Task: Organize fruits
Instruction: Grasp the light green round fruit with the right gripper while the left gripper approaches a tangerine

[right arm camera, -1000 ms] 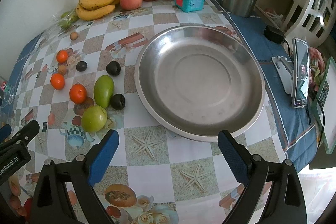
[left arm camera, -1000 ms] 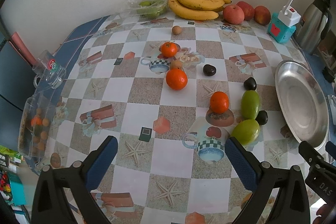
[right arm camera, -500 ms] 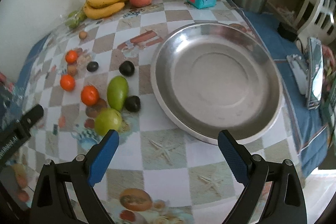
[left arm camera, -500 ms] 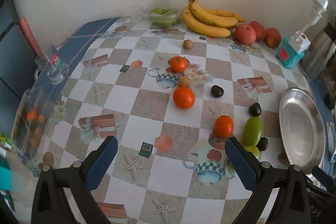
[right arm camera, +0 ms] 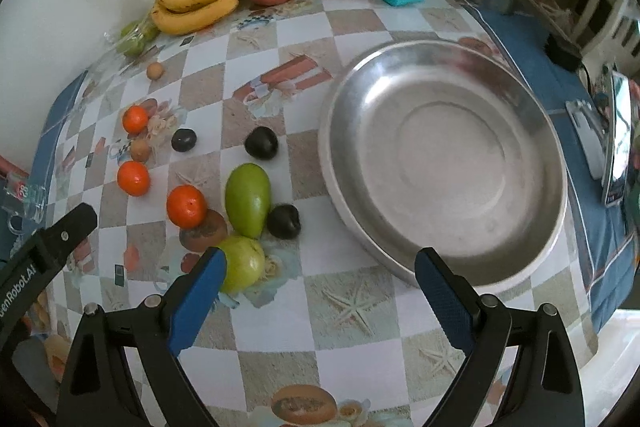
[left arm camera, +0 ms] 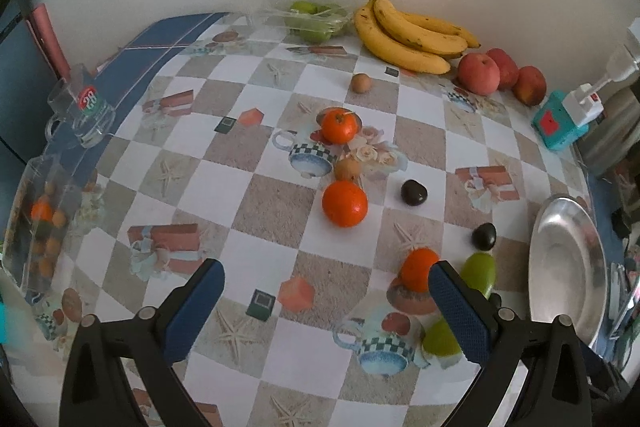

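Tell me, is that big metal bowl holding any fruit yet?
Empty. The metal bowl shows only bare shiny steel inside; the oranges and green fruits lie on the tablecloth beside it.

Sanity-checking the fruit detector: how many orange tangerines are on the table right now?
3. One sits farthest back on the rose print, one lies nearer, beside the small brown fruit, and one lies left of the oblong green fruit. None appear hidden behind the fingers.

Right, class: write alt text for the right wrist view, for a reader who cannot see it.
An open blue-padded right gripper hovers over a checked tablecloth, empty round steel dish ahead. To its left lie two green mangoes, three orange tangerines and dark plums.
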### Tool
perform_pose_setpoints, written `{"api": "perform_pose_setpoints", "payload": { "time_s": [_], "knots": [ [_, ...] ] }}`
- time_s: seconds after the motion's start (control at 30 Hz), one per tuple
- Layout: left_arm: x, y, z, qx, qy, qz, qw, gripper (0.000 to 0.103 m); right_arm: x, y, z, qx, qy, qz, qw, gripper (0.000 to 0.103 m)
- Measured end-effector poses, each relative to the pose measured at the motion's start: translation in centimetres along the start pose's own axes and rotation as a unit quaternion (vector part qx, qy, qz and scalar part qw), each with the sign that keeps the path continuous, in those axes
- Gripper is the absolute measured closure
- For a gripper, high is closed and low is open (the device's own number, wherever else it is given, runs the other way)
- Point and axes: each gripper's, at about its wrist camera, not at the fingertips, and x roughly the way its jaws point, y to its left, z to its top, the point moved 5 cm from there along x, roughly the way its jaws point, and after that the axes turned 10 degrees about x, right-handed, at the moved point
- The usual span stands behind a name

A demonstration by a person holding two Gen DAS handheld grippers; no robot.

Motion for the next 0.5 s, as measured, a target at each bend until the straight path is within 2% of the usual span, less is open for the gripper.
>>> {"api": "perform_pose_setpoints", "payload": {
  "time_s": [0.1,0.2,0.4,0.5],
  "knots": [
    [0.7,0.5,0.4,-0.007,0.011,0.012,0.9998,0.000,0.4,1.1,-0.1,-0.024,0.004,0.004,1.000,0.008],
    [1.4,0.8,0.5,-0.022,0.024,0.005,0.9994,0.000,0.4,2.2,0.0,-0.045,-0.004,0.013,0.999,0.008],
    [1.9,1.5,1.4,-0.042,0.030,0.007,0.9987,0.000,0.1,4.2,0.2,-0.069,-0.007,0.065,0.995,0.008],
    [2.3,1.6,1.8,-0.045,0.034,0.000,0.9984,0.000,0.8,4.8,-0.2,-0.077,0.008,0.068,0.995,0.008]
  ]
}}
